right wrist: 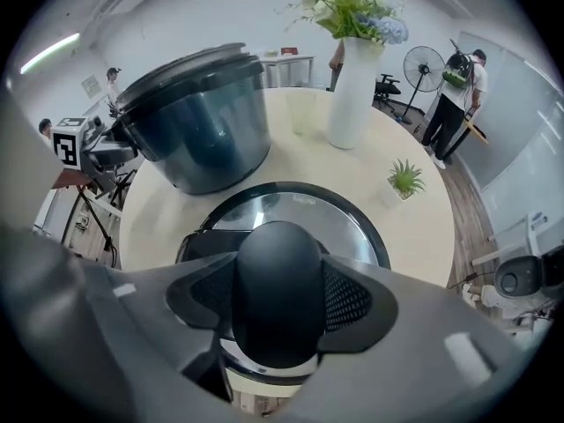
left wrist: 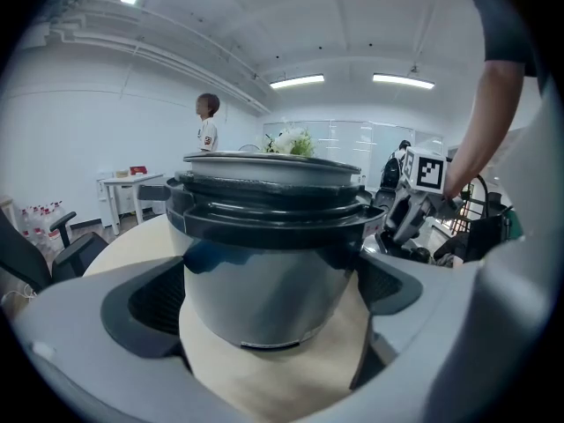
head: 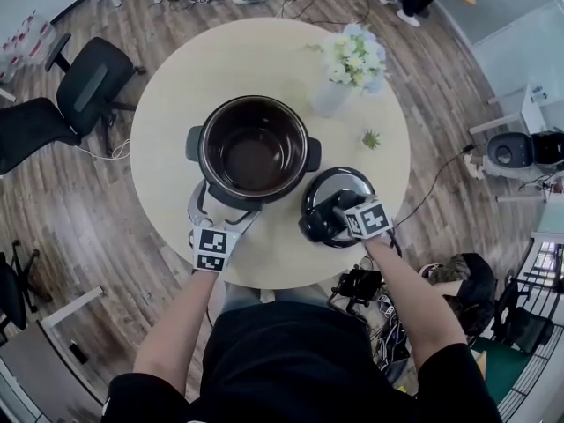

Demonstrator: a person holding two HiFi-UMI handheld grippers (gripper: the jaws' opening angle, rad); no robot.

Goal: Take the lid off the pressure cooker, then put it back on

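The left gripper [head: 224, 208] is hugging the open pressure cooker [head: 254, 148] with wide jaws. The right gripper [right wrist: 280, 300] is squeezing the lid [head: 342, 184] by its 1 black knob [right wrist: 277, 276] — just right of the cooker, low at the table [head: 173, 104].

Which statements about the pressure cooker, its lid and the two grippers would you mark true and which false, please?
1. The round steel lid with a black rim sits on the dark round pressure cooker. False: the lid is off and lies to the cooker's right in the head view; the cooker is open.
2. The right gripper is closed on the lid's black knob. True.
3. The white vase of flowers has toppled over. False: it stands upright on the round beige table.
4. The left gripper has its jaws on either side of the cooker's body. True.
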